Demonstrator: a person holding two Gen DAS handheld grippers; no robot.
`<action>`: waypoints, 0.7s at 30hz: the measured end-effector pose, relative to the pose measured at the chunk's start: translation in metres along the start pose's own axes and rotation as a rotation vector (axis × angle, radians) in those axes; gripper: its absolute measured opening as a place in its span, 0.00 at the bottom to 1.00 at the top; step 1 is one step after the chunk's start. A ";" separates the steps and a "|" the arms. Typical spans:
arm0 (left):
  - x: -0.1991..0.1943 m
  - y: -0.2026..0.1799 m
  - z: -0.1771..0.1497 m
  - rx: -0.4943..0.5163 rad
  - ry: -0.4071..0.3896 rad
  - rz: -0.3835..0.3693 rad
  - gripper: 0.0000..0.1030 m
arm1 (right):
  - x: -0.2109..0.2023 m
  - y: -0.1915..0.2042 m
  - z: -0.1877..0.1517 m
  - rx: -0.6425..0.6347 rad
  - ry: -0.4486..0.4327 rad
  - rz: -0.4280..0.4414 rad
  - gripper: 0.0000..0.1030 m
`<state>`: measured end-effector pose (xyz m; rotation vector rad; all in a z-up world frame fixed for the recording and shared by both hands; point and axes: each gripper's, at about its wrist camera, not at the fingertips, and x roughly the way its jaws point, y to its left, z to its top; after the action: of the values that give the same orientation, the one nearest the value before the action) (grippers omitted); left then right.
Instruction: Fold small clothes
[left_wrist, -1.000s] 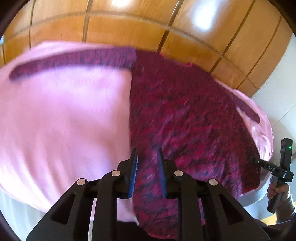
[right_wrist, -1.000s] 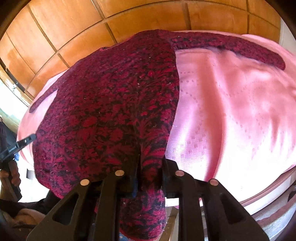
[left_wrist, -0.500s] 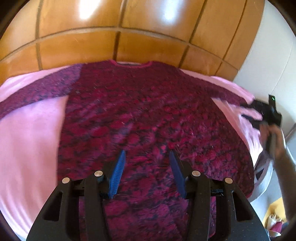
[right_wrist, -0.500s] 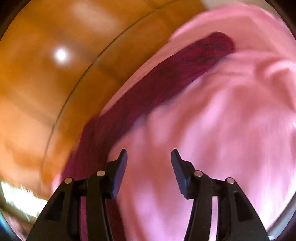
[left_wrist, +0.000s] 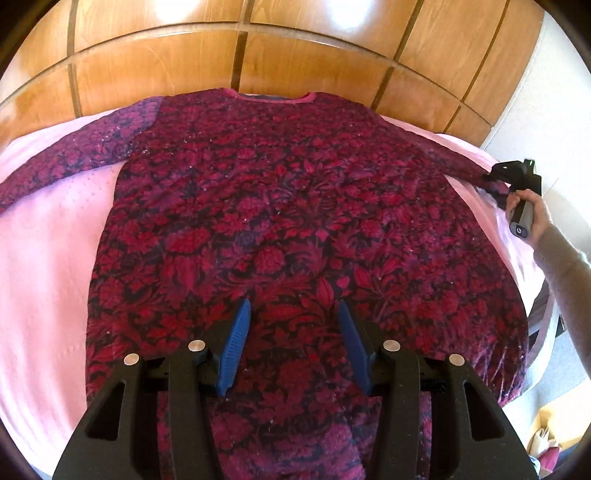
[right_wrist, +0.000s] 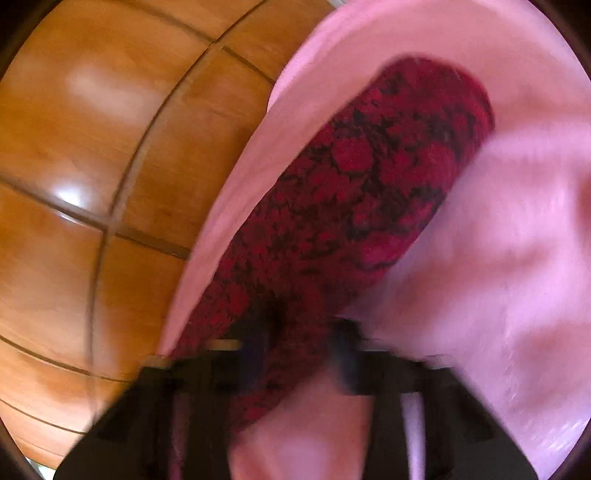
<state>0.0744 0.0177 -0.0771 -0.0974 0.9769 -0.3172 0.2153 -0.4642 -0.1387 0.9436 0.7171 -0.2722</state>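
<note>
Lying flat on the pink bedspread (left_wrist: 48, 258), the red flowery sweater (left_wrist: 295, 206) runs long-ways from near hem to far collar, pointing at the wooden headboard (left_wrist: 229, 55). Sleeves stick out left and right. Left gripper (left_wrist: 293, 321) hovers over the hem, fingers partway open, nothing in them. Far right, the right gripper (right_wrist: 303, 328) has just been closing and now pinches the sleeve (right_wrist: 369, 177).

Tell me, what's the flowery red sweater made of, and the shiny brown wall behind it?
The sweater looks like soft fleece or brushed knit: matte, fuzzy, dotted with pale lint. I can't tell which fibre. The wall looks like varnished wood panels: orange-brown grain, dark seams, and bright glare spots suggest a glossy finish, though it could be wood-look laminate.
</note>
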 end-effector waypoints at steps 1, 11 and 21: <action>0.001 0.001 0.000 0.000 0.008 -0.001 0.47 | -0.005 0.004 0.000 -0.044 -0.024 -0.017 0.11; 0.002 0.012 0.000 -0.044 0.017 -0.033 0.47 | -0.010 -0.014 -0.007 -0.131 -0.070 -0.173 0.10; -0.011 0.035 0.017 -0.138 -0.042 -0.019 0.53 | -0.041 0.081 -0.042 -0.499 -0.151 -0.194 0.10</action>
<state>0.0904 0.0531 -0.0667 -0.2381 0.9560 -0.2636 0.2076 -0.3872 -0.0752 0.3756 0.6936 -0.3126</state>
